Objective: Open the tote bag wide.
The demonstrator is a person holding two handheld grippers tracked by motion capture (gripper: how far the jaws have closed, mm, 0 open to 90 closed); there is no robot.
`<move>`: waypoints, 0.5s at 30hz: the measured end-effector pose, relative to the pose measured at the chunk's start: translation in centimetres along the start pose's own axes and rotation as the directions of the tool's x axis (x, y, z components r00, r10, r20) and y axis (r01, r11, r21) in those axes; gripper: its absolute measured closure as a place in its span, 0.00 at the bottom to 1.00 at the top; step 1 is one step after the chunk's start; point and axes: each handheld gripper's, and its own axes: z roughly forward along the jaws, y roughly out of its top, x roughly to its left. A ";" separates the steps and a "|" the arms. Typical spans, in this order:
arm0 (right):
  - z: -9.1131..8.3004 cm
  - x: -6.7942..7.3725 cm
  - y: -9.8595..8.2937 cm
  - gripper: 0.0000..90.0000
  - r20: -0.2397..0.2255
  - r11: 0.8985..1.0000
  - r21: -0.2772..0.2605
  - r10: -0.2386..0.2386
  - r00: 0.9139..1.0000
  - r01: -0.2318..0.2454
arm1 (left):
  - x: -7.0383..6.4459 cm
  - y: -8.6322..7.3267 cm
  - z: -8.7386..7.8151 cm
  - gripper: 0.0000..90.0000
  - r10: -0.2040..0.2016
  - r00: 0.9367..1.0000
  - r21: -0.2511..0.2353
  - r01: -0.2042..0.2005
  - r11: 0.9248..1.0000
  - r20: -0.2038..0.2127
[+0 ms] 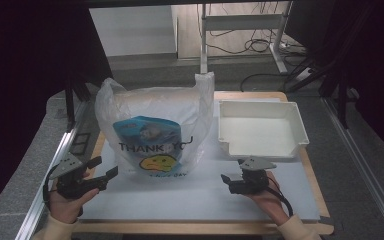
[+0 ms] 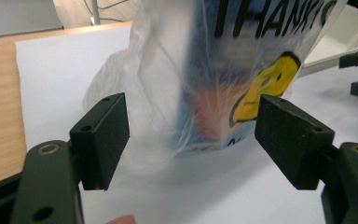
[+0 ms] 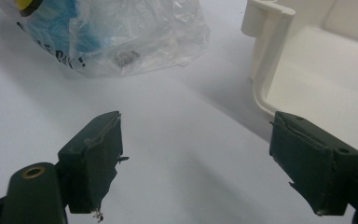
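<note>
So we're at the bit where we go in for the translucent white plastic "THANK YOU" carrier bag (image 1: 150,131) with the yellow smiley print. It stands upright on the white sheet covering the tabletop (image 1: 200,200), left of centre, with a blue packet (image 1: 147,132) showing through its front. The empty white plastic tray (image 1: 261,129) sits just to its right, apart from it.

Our left hand-held gripper (image 1: 105,167) hovers near the bag's lower left corner with its jaws spread wide and nothing between them. In the left gripper view, the bag's bottom edge (image 2: 205,93) lines up roughly between the black pads (image 2: 103,135). The right hand-held gripper (image 1: 226,178) is spread open too, empty, low over the sheet between the bag's right corner and the tray's front rim (image 3: 261,88).

How we'd do it well, in our opinion: don't pinch low, because thin film just slides and crumples. We'd go for the handles up top, or get one loose fold fully between the pads before closing. We'd keep the right one clear of the tray rim as it swings in. The bag looks light and floppy, so one side should steady it while the other opens the mouth, otherwise it probably tips.
</note>
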 end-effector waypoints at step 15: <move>0.3 -0.1 -0.2 0.19 0.012 1.000 0.025 0.004 1.000 -0.005 | 0.7 2.5 -0.9 0.31 -0.022 1.000 -0.021 0.023 1.000 0.013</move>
